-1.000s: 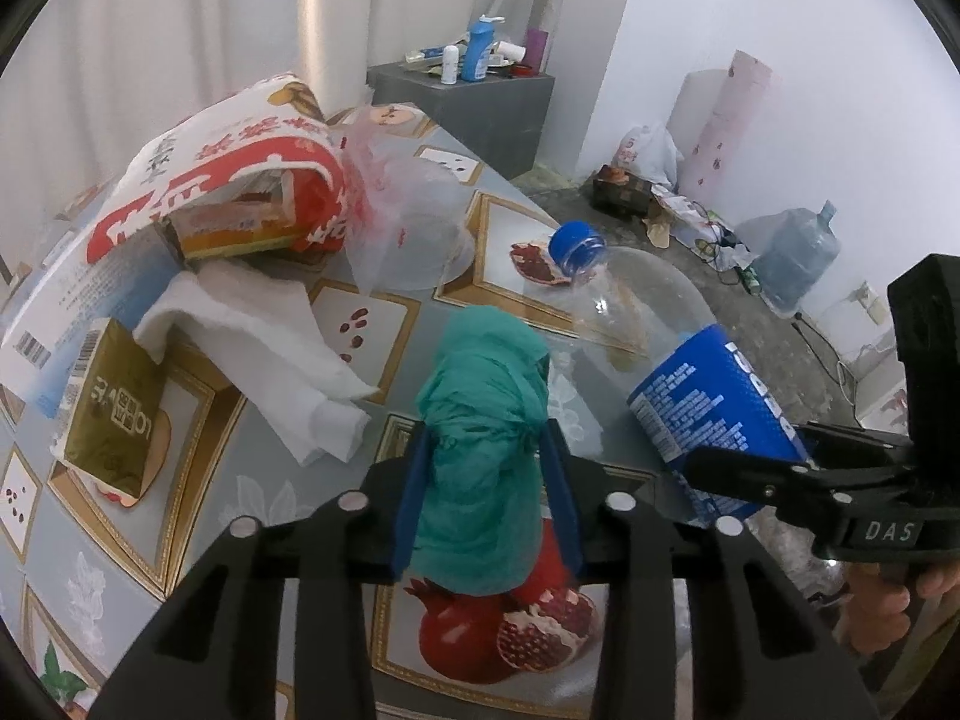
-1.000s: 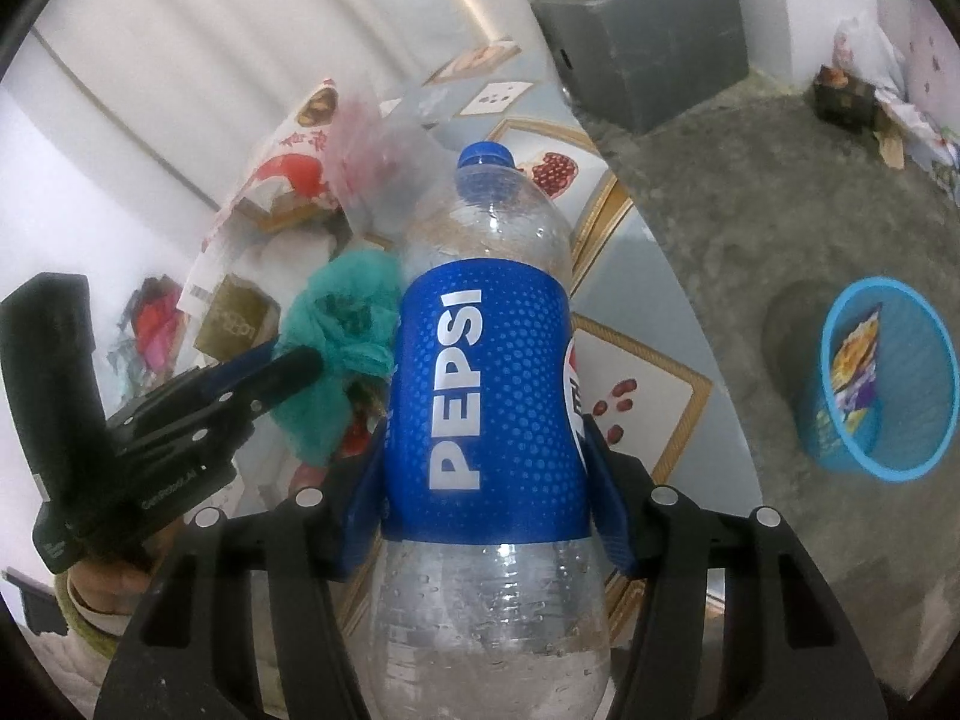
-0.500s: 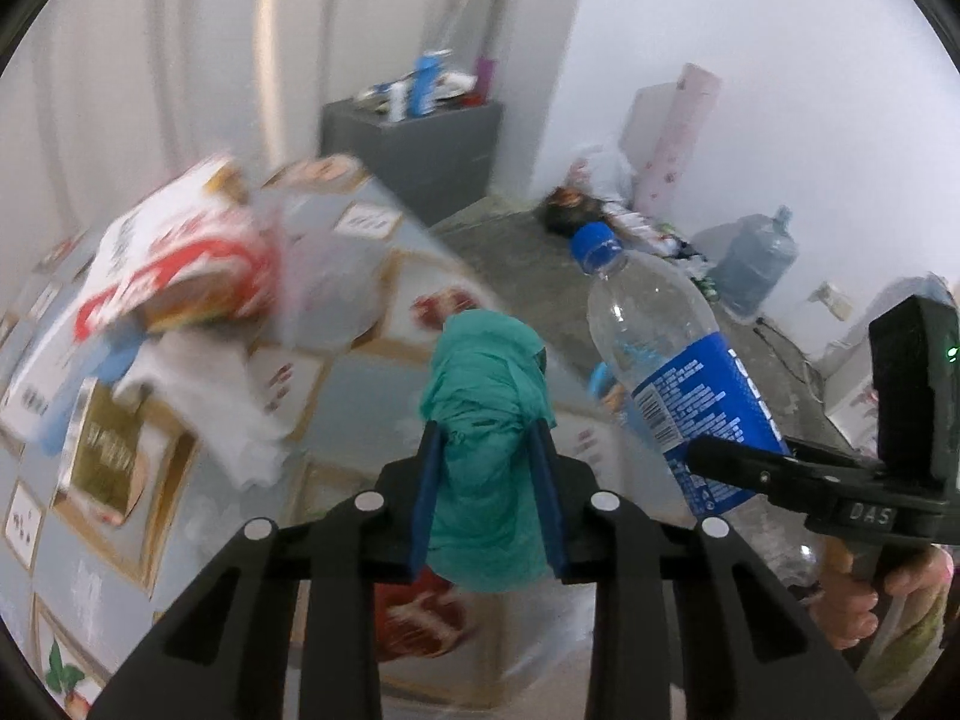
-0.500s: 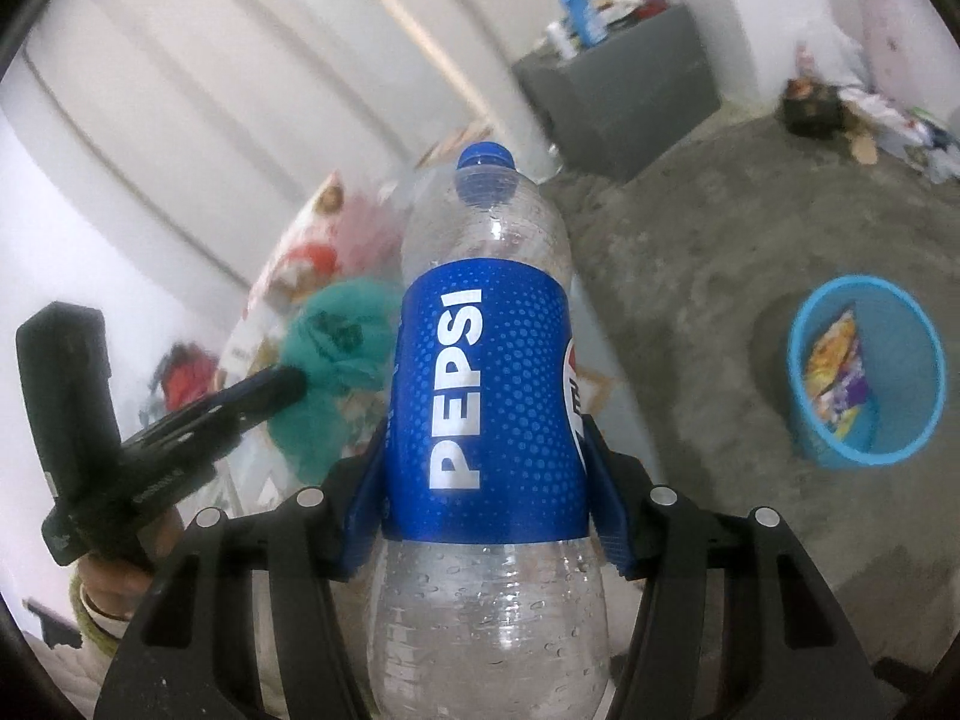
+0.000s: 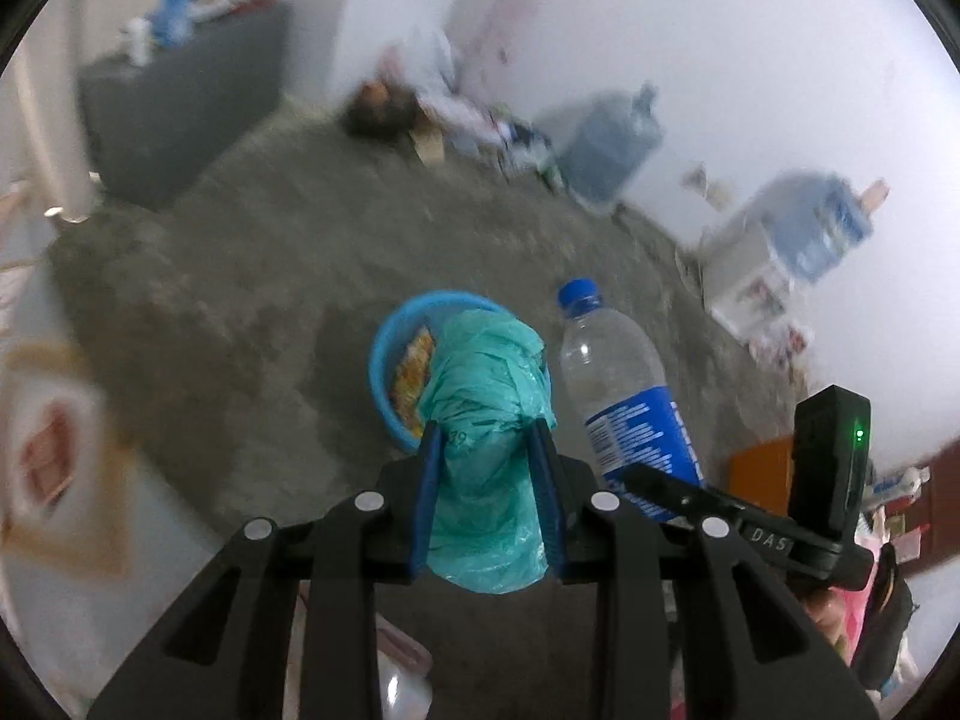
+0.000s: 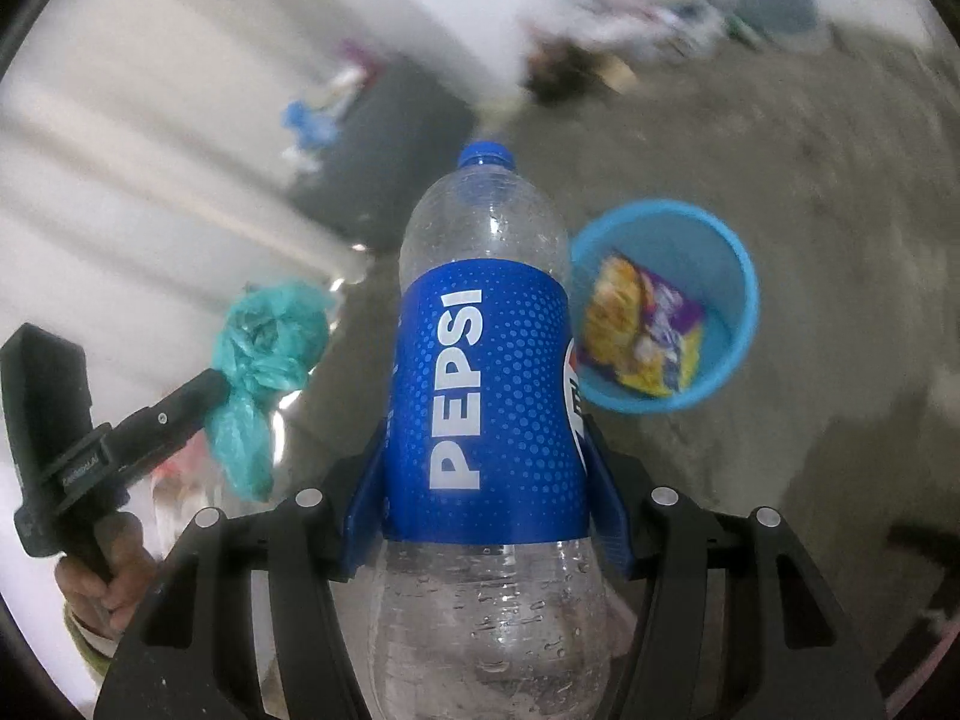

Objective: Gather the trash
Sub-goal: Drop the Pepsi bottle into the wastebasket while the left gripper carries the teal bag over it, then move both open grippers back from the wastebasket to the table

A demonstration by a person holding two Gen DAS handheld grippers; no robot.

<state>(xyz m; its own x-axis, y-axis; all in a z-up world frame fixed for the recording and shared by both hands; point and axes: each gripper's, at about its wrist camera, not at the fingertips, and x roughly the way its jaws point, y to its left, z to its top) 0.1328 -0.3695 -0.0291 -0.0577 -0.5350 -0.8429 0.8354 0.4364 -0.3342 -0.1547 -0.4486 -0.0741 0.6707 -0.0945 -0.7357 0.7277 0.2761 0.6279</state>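
The left gripper [image 5: 487, 498] has its jaws shut tight on a crumpled green plastic bag [image 5: 489, 438]. The right gripper [image 6: 486, 516] has its jaws hugging a big clear plastic Pepsi bottle [image 6: 480, 372] with a blue label. Both hang above the grey floor near the round blue plastic bin [image 6: 729, 276], which has a snack wrapper [image 6: 645, 330] inside. The long bottle could hit the rim and bounce out. The room behind is blurry, and the bag hides part of the bin.

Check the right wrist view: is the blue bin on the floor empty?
No, the blue bin already holds a yellow and purple snack wrapper lying against its inner wall.
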